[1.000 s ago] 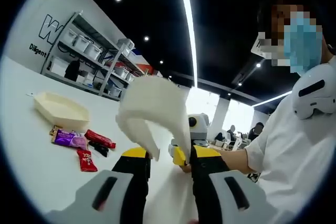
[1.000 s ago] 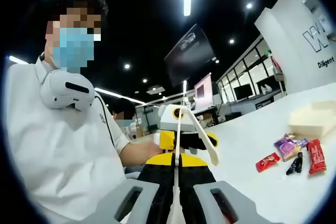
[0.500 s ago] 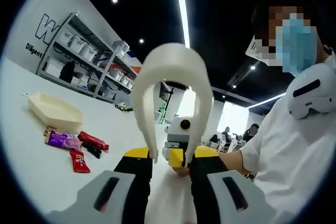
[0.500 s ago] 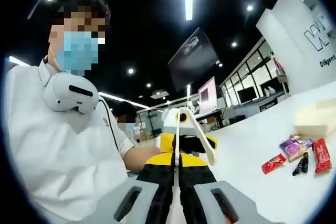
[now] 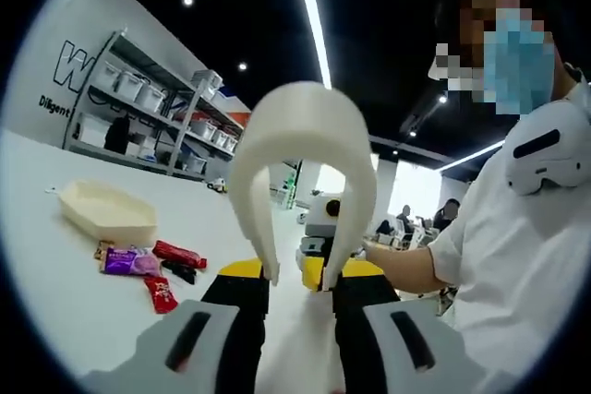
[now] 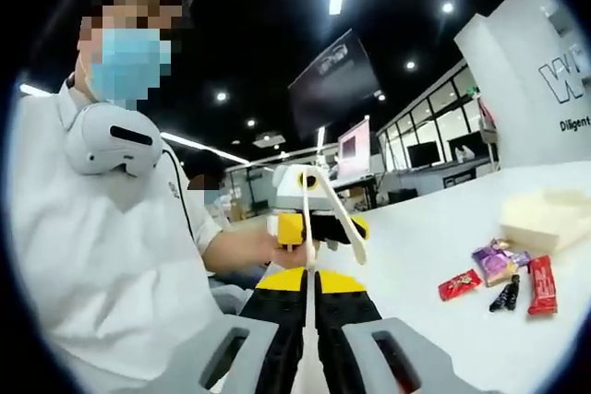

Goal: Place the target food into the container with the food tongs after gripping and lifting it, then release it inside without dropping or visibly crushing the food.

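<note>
Tongs [image 5: 300,149], white plastic, arch-shaped, held between left gripper [image 5: 300,285] and right gripper [image 6: 309,285], both clamped on them; wrapped snacks [image 5: 148,265] lie on tabletop [image 5: 55,292].

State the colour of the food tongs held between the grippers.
White; the food tongs show best in the left gripper view.

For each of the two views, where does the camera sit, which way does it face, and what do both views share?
Left gripper view: rides on the left gripper, which holds white plastic food tongs; faces the right gripper and the person's white-sleeved arm.
Right gripper view: rides on the right gripper; faces the left gripper, the tongs and the person's torso.
Shared: the cream tray, the snack packets, the white table.
</note>
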A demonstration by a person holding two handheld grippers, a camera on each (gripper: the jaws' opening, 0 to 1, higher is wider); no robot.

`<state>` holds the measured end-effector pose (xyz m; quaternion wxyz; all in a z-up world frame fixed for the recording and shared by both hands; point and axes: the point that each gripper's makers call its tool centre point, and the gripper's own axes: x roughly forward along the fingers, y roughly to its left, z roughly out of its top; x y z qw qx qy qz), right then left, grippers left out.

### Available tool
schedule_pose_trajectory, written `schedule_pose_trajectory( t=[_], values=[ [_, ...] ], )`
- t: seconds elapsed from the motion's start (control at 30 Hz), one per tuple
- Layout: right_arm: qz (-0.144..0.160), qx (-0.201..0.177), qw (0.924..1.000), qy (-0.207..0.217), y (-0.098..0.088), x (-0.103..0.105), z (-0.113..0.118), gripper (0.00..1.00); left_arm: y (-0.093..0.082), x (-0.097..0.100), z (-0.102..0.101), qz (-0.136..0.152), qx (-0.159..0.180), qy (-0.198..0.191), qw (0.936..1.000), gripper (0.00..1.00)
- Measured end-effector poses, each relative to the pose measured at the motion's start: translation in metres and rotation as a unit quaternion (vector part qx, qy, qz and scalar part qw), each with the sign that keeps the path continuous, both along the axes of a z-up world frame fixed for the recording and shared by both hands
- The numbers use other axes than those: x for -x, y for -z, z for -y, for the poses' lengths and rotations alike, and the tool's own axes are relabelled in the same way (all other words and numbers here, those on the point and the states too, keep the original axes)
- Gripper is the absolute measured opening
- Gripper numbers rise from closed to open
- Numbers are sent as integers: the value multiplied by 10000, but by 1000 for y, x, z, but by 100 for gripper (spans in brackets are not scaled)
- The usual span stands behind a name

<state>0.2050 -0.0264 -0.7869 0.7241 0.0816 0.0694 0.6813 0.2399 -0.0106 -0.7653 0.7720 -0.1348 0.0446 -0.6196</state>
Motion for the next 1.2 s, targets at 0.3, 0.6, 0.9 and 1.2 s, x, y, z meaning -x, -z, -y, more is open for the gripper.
schedule_pose_trajectory(
  t=[0.3, 0.6, 0.9, 1.2],
  values=[
    [186, 428, 9979, 440, 8, -12, 11, 0, 4, -20, -6, 346, -415, -233, 9983, 25],
    [293, 816, 9918, 941, 16, -24, 19, 0, 13, -48, -8, 398, -763, -688, 9939, 25],
    [409, 1312, 9807, 1393, 31, -39, 33, 4, 14, -64, -9, 485, -889, -753, 9920, 25],
    [689, 2024, 9627, 1657, 43, -46, 37, 23, 10, -76, -10, 637, -1047, -689, 9901, 25]
  ],
)
